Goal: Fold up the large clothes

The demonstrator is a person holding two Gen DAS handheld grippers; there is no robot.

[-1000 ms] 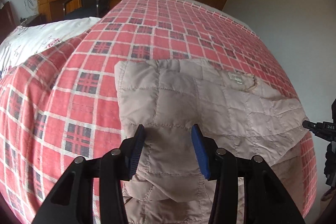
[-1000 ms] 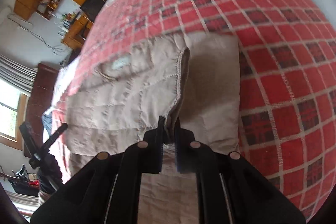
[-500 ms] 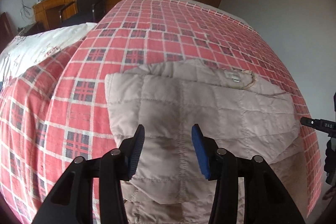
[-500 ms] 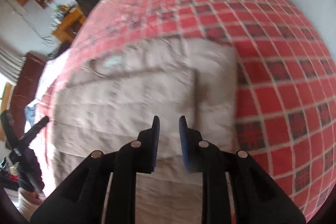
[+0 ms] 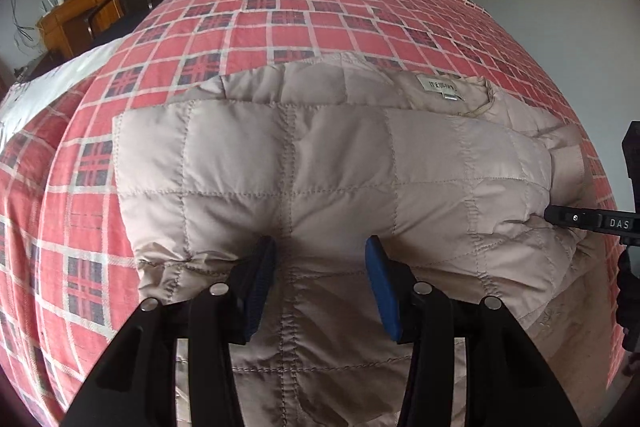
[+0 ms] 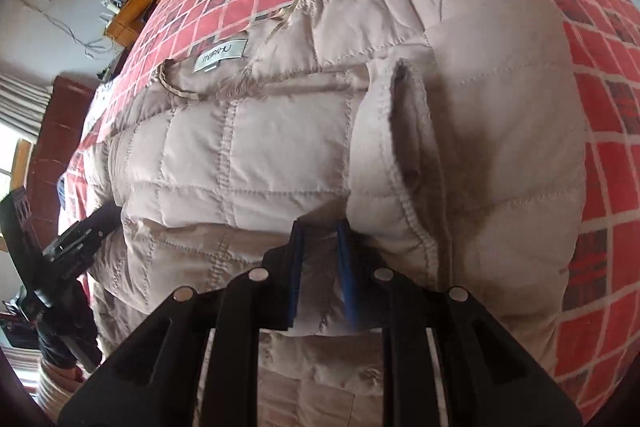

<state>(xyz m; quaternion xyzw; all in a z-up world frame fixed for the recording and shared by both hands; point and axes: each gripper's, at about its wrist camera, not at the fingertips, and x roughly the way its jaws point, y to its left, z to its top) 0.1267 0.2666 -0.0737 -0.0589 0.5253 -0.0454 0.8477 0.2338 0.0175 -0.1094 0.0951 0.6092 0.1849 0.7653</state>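
Left wrist view: left gripper jaws open over quilted jacket; right gripper jaws narrowly parted, gripping nothing. Sleeves folded; next: grip hem.

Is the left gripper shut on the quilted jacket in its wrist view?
No: the left gripper stands open, its blue pads wide apart over the beige quilted jacket, with no fabric pinched between them.

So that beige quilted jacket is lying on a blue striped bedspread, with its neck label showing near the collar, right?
Not quite. The bedspread is red plaid with white lines, not blue striped, as the left wrist view shows. The rest holds: the beige quilted jacket lies on it, and its neck label shows near the collar.
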